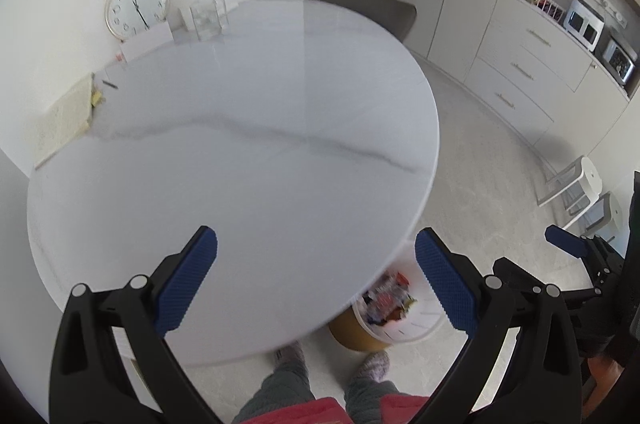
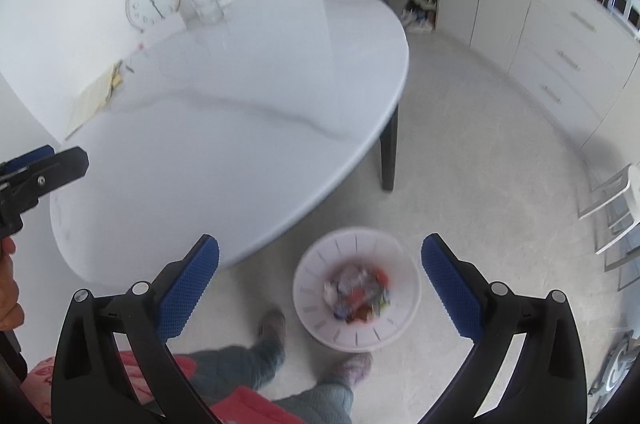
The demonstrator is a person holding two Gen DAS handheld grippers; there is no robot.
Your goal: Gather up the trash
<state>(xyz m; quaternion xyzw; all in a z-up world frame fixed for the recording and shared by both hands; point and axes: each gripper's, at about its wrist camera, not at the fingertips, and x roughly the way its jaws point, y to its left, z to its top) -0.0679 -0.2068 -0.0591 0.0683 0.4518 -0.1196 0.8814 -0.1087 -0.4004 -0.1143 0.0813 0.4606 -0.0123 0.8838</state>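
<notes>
At the far left edge of the round white table, against the wall, lies a pale mat, with a clock leaning upright a little further along and a clear glass container just beside it. The tabletop in front of them is bare marble with one grey vein. The left gripper hangs above the table's near edge, fingers spread wide, nothing between the blue pads. Moving right, off the table's near right edge, the white bin stands on the floor by the person's socked feet, and the trash, a blurred heap of colourful wrappers, sits inside it. The right gripper is above that bin, jaws wide apart and empty. Far right: grey drawers along the wall.
</notes>
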